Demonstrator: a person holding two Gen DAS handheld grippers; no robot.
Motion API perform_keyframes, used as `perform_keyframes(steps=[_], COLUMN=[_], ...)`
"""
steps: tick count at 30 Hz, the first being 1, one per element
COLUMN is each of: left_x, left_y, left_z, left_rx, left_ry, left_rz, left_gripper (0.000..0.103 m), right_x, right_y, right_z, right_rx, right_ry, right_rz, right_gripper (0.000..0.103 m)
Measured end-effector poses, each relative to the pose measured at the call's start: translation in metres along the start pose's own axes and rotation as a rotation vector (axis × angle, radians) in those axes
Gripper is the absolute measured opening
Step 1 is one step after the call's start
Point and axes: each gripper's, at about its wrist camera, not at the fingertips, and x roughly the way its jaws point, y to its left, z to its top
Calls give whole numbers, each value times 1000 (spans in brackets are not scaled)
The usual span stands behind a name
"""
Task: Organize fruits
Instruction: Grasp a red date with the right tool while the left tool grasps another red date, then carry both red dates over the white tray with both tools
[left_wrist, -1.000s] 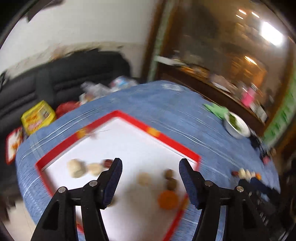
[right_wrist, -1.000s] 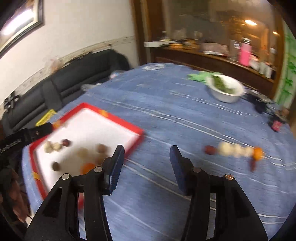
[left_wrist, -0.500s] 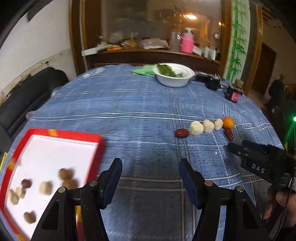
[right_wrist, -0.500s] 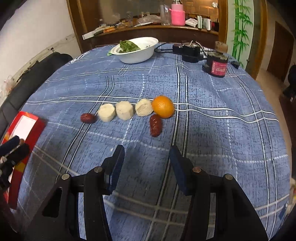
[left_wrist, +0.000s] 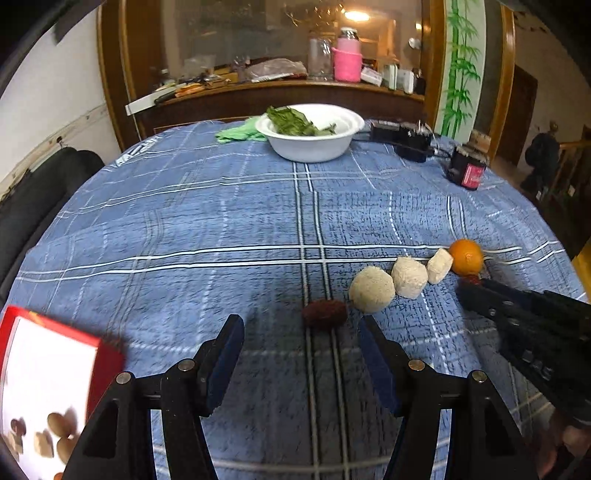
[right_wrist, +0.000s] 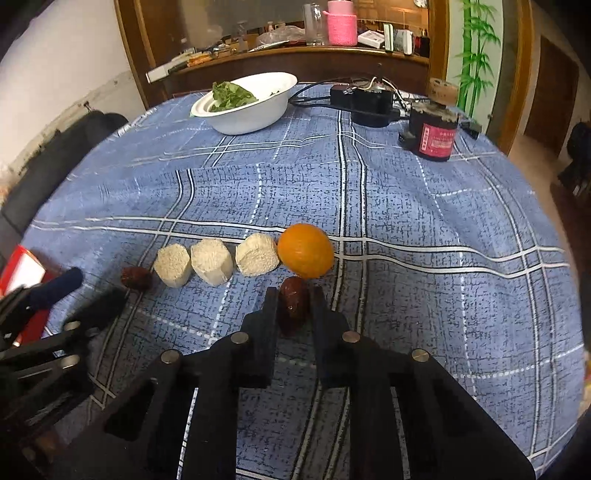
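Note:
A row of fruit lies on the blue checked tablecloth: a dark red date, three pale cut chunks and an orange. In the right wrist view the row shows as date, chunks and orange. My right gripper is shut on a second red date just in front of the orange. My left gripper is open, just short of the first date. A red tray with several fruits sits at lower left.
A white bowl of green leaves stands at the far side, with a green cloth beside it. A black power adapter with cables and a dark jar with red label stand at the far right. A black sofa lies beyond the left edge.
Both grippers swung from the tray toward the fruit row and moved closer. My right gripper closed on the date in front of the orange. My left gripper stays open.

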Motion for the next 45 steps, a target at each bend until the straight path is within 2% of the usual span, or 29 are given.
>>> perform_keyframes(steps=[3,4,6,7,9,11,14,19,23,29,36,45], left_x=[13,14,17,17,16,13,2,-25,-51,-77,-92,-101], left_y=[-2,-2,-5,-6,-8,-3,4,17,21,24,27,28], left_z=[5,7,10,10,9,6,-3,-25,-44,-68,-88,-101], left_rx=[-8,-13,10,20,45,36,3,-40,-39,-59,-76,-77], left_ry=[40,34,37,36,32,32,42,31,10,9,10,8], left_rz=[-21,-32,-44,-60,-56,-87,-146,-161,-147,-109,-91,-86], left_gripper=[60,53,45,27,28,28,28,28,28,28,27,27], right_x=[-1,-1,-1,-1,-1,-1,-1,-1,-8,-45,-83,-105], right_y=[-5,-5,-5,-5,-6,-6,-6,-6,-3,4,16,33], right_z=[0,0,-1,-1,-1,-1,-1,-1,-6,-30,-72,-100], right_rx=[19,20,23,24,26,25,25,27,13,-31,-52,-38], right_ry=[-2,-2,-2,-2,-3,-2,-3,-2,1,-22,-34,-45], right_rz=[31,34,40,41,44,46,43,45,31,11,18,50], right_gripper=[15,15,15,15,15,15,15,15,14,15,15,15])
